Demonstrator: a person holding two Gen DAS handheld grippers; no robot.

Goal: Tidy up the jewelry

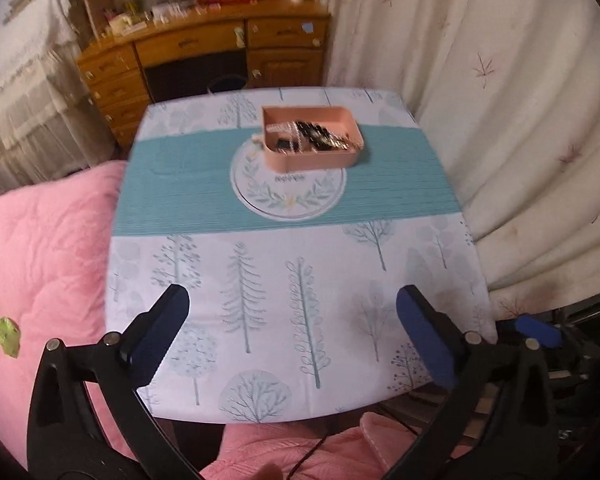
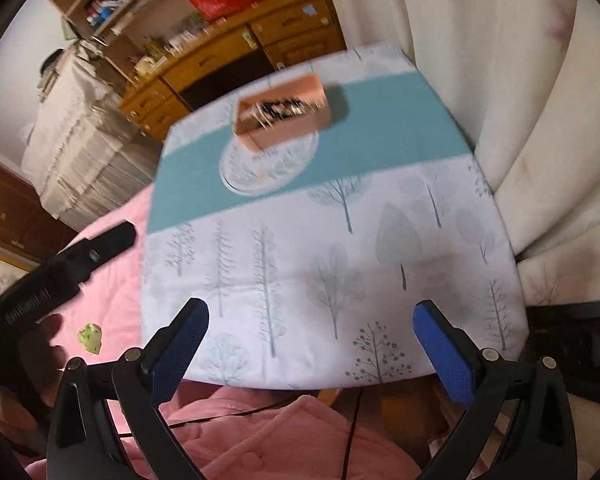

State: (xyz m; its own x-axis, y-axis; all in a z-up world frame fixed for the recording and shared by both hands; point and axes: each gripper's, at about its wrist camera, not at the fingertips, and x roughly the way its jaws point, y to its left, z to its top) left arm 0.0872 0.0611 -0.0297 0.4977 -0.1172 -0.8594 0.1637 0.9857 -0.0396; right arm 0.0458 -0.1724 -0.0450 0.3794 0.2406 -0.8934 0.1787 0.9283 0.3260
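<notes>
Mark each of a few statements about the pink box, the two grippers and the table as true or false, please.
1. The pink box holds jewelry. True.
2. The left gripper is shut on a necklace. False: it is open and holds nothing.
3. The box stands partly on the round mat. True.
4. The right gripper touches the box. False: it is open, at the near edge of the table, far from the box.
5. The tablecloth is plain red. False: it is white with trees and a teal band.
</notes>
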